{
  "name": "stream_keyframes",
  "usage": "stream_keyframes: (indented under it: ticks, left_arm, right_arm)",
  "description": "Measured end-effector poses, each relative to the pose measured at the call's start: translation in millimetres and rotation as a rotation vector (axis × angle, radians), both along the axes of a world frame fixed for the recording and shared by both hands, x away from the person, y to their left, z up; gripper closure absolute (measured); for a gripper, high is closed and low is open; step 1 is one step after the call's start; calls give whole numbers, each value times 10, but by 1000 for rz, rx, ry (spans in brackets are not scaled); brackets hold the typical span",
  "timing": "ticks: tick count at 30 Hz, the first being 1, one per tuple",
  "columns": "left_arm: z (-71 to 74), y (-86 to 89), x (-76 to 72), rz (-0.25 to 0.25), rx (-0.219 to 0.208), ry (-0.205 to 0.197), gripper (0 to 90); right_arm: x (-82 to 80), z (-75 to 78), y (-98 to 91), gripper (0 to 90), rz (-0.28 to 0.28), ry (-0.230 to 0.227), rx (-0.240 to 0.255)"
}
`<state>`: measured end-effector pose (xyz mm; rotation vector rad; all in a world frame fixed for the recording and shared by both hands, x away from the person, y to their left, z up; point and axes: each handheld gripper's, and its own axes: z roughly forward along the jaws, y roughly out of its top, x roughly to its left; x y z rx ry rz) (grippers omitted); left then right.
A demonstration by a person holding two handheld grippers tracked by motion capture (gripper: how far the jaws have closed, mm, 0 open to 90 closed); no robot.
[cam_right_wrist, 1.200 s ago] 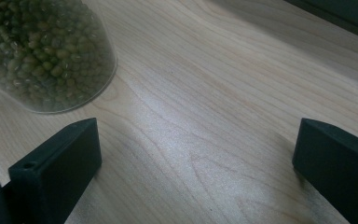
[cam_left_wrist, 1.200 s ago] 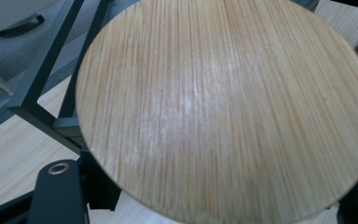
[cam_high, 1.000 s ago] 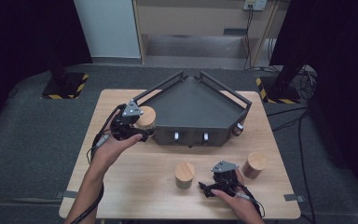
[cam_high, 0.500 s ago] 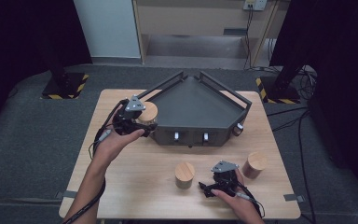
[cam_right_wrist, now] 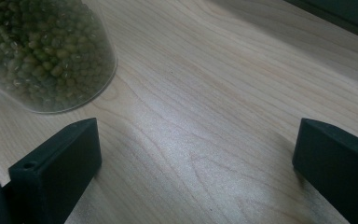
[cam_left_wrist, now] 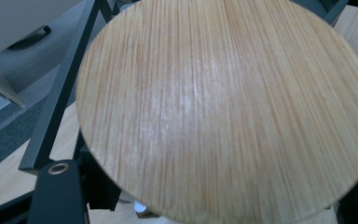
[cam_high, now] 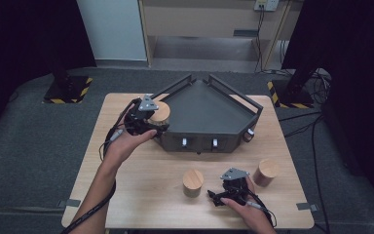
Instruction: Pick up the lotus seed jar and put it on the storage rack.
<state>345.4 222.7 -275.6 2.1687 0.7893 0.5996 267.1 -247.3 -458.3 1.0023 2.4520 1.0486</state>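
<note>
At the left front corner of the dark tray (cam_high: pixel 209 109), the left gripper (cam_high: pixel 148 118) is clamped on a jar with a round wooden lid (cam_high: pixel 160 111). In the left gripper view that lid (cam_left_wrist: pixel 223 107) sits right in front of the camera, a pale disc with fine straight grain running top to bottom, and it hides the jaw tips; the grip is at its tightest, with the jar between the jaws. The jar is at the tray's left rail, a thin dark metal bar.

The tray is a wedge-shaped metal box with a flat grey floor and raised rails, resting on a light wooden table (cam_high: pixel 141 190). In front of the tray stand two more wood-lidded jars, one (cam_high: pixel 193 182) near the middle of the table and one (cam_high: pixel 266 172) further right.

The right gripper (cam_high: pixel 215 198) rests on the table between them, its black block-shaped jaws wide apart with bare tabletop between. Its own view shows a clear jar of green beans (cam_right_wrist: pixel 42 51) just beyond the left jaw, apart from it.

No readable writing appears.
</note>
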Motion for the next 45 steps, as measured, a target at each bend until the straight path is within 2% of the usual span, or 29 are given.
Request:
stream_keyframes:
  ticks: [20, 32, 36, 39, 45]
  left_arm:
    - [-28, -89, 289, 10, -9, 7, 242]
    - [-111, -171, 462, 8, 5, 19, 242]
    - [-143, -252, 511, 13, 30, 13, 242]
    - [-176, -280, 556, 22, 13, 14, 242]
    - [-179, -347, 654, 15, 10, 15, 242]
  right_arm:
    - [1, 0, -3, 14, 0, 0, 1]
    - [3, -1, -6, 15, 2, 0, 2]
    - [3, -1, -6, 15, 2, 0, 1]
    - [3, -1, -6, 15, 2, 0, 2]
    - [2, -1, -6, 15, 1, 1, 2]
